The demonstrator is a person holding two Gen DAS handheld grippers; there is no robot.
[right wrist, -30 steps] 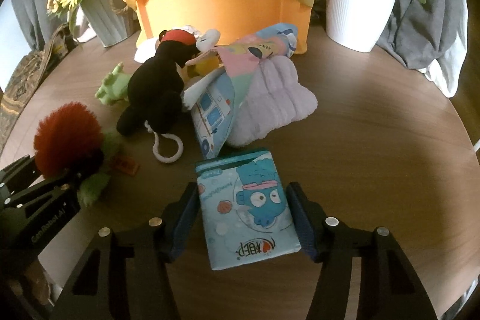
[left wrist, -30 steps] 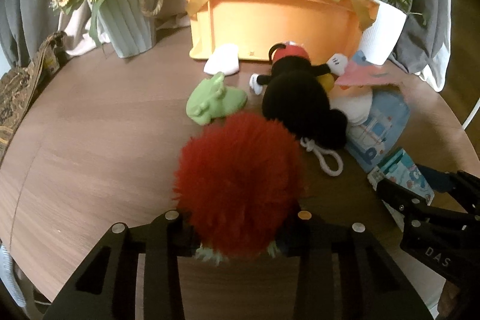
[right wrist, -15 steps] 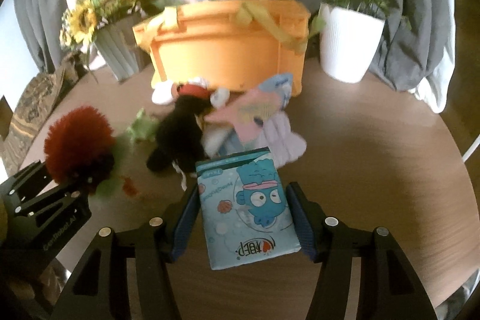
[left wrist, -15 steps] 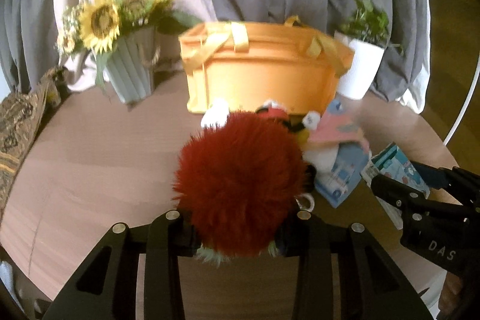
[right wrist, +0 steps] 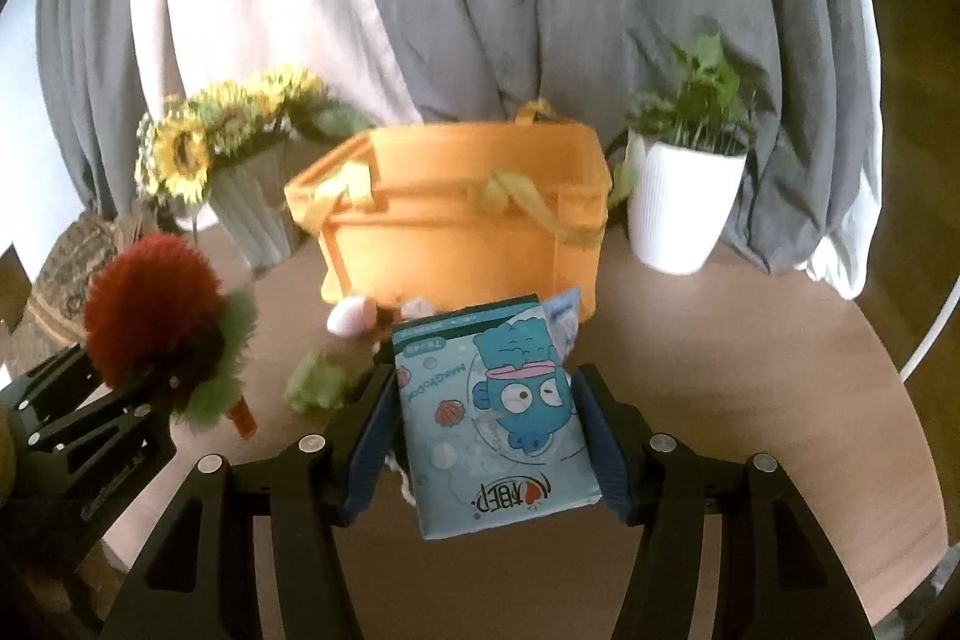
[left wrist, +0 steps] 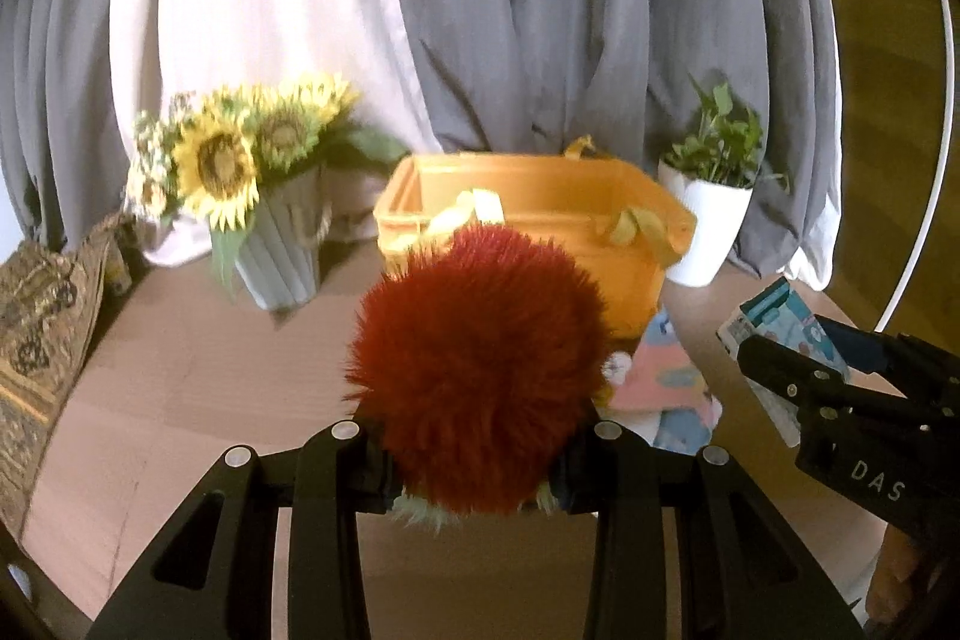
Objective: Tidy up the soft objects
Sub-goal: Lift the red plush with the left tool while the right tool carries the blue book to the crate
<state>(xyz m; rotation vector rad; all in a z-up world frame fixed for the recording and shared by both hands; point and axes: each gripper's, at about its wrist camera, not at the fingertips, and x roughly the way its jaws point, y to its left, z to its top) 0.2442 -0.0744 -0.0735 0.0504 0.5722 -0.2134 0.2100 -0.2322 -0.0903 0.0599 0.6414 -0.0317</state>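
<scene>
My left gripper (left wrist: pixel 474 466) is shut on a fluffy red plush (left wrist: pixel 480 370) with green fringe, held up above the table in front of the orange basket (left wrist: pixel 540 196). The plush also shows in the right wrist view (right wrist: pixel 150 304). My right gripper (right wrist: pixel 489 436) is shut on a light blue tissue pack (right wrist: pixel 498 412) with a cartoon fish, lifted above the table before the orange basket (right wrist: pixel 456 232). The pack also shows in the left wrist view (left wrist: pixel 780 328). A green plush (right wrist: pixel 315 382) and a pink soft piece (right wrist: pixel 351 319) lie on the table.
A sunflower vase (left wrist: pixel 282 244) stands left of the basket and a white plant pot (left wrist: pixel 708 232) right of it. Pink and blue cloth items (left wrist: pixel 666 382) lie before the basket. A patterned cushion (left wrist: pixel 36 316) is at the far left. Grey curtains hang behind.
Both grippers have risen from the table with their loads. The basket's open top now shows and the table toys have dropped low in view.
</scene>
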